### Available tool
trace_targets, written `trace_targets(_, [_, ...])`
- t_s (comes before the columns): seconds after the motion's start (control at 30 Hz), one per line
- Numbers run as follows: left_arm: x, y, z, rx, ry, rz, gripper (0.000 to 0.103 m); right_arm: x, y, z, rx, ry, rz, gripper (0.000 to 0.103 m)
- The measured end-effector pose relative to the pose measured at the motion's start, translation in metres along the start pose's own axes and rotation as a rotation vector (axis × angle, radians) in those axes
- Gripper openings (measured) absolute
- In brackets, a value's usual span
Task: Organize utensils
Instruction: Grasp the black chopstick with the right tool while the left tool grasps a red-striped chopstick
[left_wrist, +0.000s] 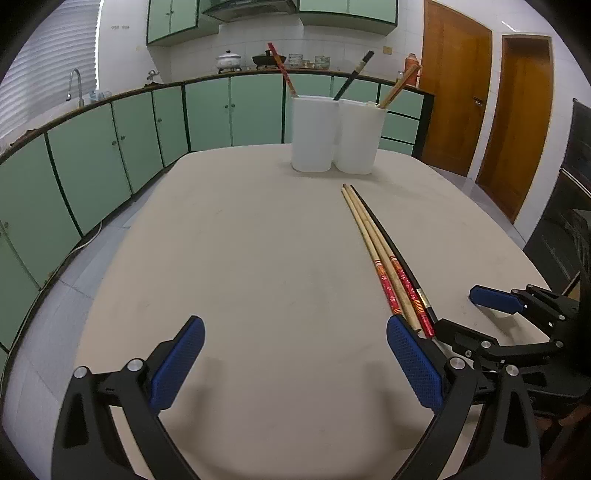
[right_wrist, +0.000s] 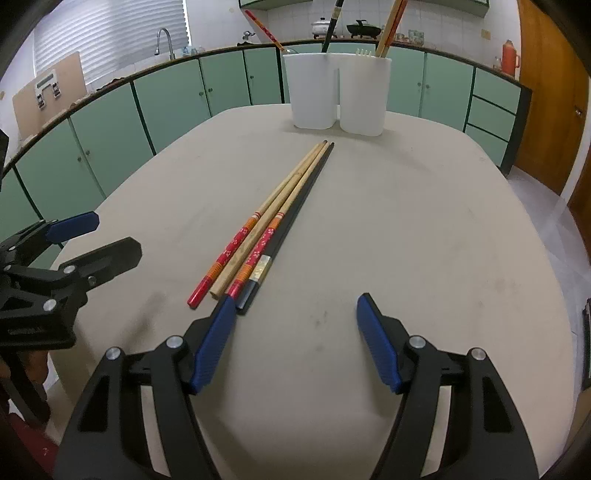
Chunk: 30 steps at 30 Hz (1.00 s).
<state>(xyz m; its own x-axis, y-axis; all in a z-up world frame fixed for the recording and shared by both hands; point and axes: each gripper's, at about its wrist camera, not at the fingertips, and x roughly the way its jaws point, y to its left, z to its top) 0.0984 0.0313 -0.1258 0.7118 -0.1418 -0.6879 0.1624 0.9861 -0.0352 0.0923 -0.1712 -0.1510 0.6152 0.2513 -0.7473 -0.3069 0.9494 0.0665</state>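
Four long chopsticks (right_wrist: 275, 218) lie bundled on the beige tabletop (right_wrist: 406, 229). Both the left gripper (left_wrist: 295, 354) and right gripper (right_wrist: 295, 328) hover with fingers wide, holding nothing.

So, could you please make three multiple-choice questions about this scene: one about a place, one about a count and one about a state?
1. Where do the loose chopsticks lie?
A) on the table, before the white containers
B) in the sink
C) on the floor

2. How many white containers stand on the table?
A) one
B) two
C) four

3. The right gripper is:
A) shut on a chopstick
B) open and empty
C) shut on a container

Answers:
1 A, they lie flat on the tabletop.
2 B, two stand side by side.
3 B, its fingers are spread with nothing between them.
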Motion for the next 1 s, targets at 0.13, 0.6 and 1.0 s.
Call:
trace_targets(0.13, [-0.001, 0.003, 0.000, -0.010, -0.002, 0.000, 0.097, 0.002, 0.003, -0.001, -0.016, -0.002, -0.015, 0.067])
trace_targets(0.6, [0.000, -0.002, 0.000, -0.011, -0.009, -0.011, 0.097, -0.005, -0.013, -0.006, 0.038, -0.024, -0.069, 0.051])
trace_targets(1.0, [0.004, -0.010, 0.002, -0.002, -0.004, -0.023, 0.096, -0.003, -0.012, -0.006, 0.050, -0.035, -0.028, 0.006])
